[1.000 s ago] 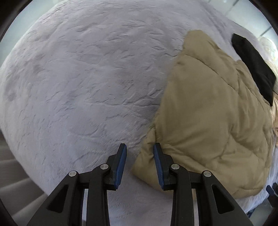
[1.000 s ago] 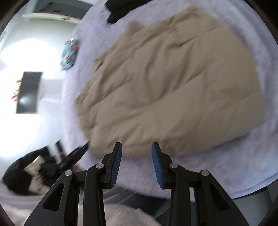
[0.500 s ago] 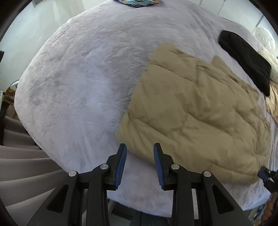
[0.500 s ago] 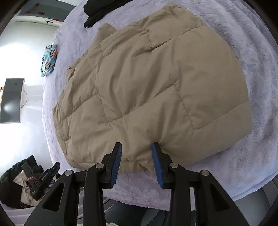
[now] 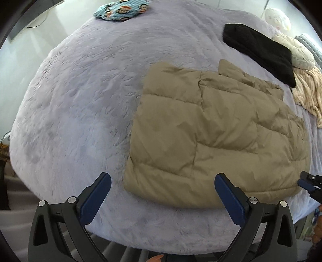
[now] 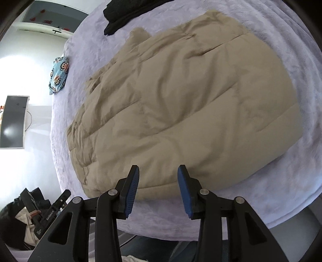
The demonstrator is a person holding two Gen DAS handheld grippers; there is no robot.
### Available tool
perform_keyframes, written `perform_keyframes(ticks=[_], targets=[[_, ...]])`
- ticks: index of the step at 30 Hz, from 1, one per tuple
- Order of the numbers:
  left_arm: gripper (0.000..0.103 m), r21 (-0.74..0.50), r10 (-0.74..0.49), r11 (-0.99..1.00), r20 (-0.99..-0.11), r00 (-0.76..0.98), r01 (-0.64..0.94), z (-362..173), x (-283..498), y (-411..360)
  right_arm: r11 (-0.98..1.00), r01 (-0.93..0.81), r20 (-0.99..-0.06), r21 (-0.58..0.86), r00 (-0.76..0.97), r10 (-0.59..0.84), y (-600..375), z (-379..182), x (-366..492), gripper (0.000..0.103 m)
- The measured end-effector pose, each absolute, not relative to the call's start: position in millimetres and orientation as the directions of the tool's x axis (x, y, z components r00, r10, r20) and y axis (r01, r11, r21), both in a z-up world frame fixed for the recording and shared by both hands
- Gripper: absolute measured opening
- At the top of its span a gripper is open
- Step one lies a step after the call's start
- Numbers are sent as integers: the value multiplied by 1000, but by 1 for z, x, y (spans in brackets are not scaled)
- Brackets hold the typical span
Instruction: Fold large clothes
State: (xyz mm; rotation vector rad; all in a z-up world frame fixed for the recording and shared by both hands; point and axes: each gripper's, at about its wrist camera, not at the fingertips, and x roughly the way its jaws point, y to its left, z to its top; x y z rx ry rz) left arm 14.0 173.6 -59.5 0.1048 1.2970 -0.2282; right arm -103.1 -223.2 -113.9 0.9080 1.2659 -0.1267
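So my left gripper has just been opening, jaws wide now with nothing between them; the folded tan puffer jacket lies just ahead on the fuzzy lavender blanket; right gripper hangs partly open over its near hem, empty; beyond sit a black garment and a blue cartoon pillow.
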Motion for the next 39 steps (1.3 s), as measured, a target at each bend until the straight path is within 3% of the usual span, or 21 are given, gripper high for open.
perform_keyframes(ticks=[3,8,24,32,39], targets=[[103,-76,-140,960,-964,226,270,-64,28,177,656,563,-865,502,339,370,-206,-113,-93,54],[103,-98,-164,942,-968,188,321,-75,48,181,680,571,-888,460,309,341,-175,-109,-78,81],[103,-105,-153,935,-981,118,339,-114,82,188,754,528,-920,392,211,330,-133,-115,-38,84],[103,-242,-274,910,-960,50,337,-123,92,201,764,521,-924,380,175,340,-116,-123,-20,84],[103,-504,-513,813,-857,-53,290,-137,124,234,765,529,-928,368,159,337,-114,-127,-19,84]])
